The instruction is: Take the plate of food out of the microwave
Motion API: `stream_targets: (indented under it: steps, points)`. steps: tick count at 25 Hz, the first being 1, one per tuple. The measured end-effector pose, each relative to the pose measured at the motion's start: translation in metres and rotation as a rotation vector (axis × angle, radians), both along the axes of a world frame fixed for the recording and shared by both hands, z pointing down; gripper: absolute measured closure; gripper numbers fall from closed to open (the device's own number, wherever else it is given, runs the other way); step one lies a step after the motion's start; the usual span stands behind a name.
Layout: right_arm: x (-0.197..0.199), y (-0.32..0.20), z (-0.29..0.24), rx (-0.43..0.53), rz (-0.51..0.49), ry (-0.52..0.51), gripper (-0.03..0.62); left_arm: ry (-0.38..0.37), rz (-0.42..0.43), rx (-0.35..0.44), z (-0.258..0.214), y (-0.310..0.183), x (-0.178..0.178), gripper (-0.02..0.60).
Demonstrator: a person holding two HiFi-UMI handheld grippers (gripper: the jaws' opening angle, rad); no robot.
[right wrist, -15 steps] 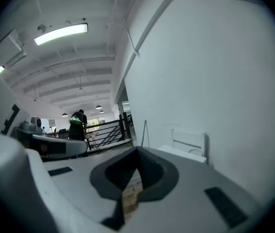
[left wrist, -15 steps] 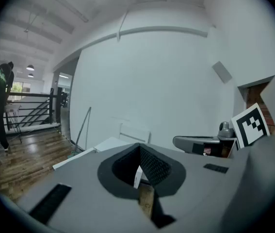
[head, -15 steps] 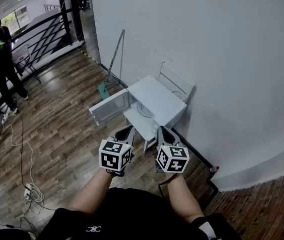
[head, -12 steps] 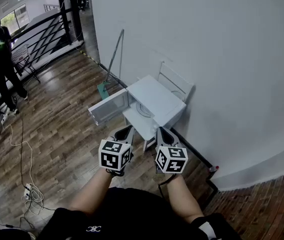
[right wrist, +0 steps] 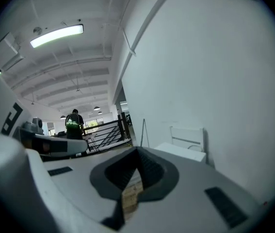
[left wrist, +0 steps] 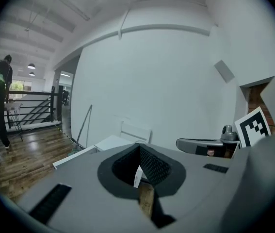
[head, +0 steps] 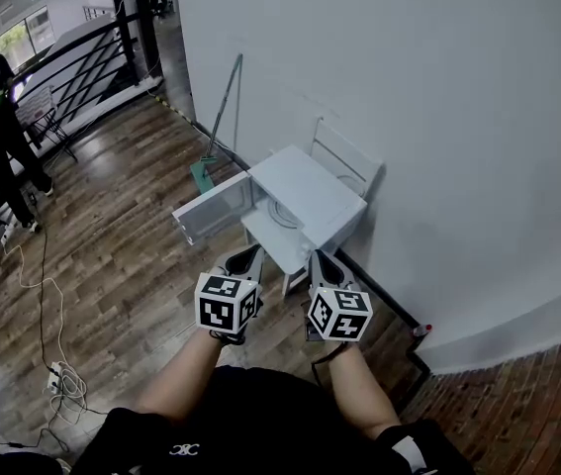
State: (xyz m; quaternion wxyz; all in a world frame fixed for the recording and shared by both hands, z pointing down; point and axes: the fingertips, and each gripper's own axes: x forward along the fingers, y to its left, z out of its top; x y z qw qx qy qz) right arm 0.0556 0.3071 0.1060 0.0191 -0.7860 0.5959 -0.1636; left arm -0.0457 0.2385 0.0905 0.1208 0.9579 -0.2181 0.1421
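Head view: a white microwave (head: 308, 186) is seen on a low white bench (head: 272, 245) against the wall, with its door (head: 211, 210) swung open to the left. Inside the cavity the curved rim of a pale plate (head: 282, 216) is made out; whether food lies on it cannot be told. Both grippers are held side by side just short of the bench, touching nothing. The fingers of the left gripper (head: 245, 261) are clenched on nothing, and those of the right gripper (head: 323, 263) likewise. Black-and-white square markers are carried on both cubes; no writing can be read.
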Motion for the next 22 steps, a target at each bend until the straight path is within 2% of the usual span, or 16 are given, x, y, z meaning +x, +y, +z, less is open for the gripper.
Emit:
stream_targets:
  steps: [9, 15, 22]
  points:
    - [-0.003, 0.005, 0.014, -0.036, -0.014, -0.008, 0.582, -0.004, -0.034, -0.028, 0.01, 0.0, -0.005, 0.583]
    - [0.003, 0.01, 0.025, -0.047, -0.004, -0.032, 0.582, -0.039, -0.029, -0.042, 0.025, 0.004, -0.002, 0.583]
    - [0.005, -0.007, 0.04, -0.055, -0.008, -0.049, 0.582, -0.047, -0.031, -0.053, 0.037, -0.015, 0.002, 0.583]
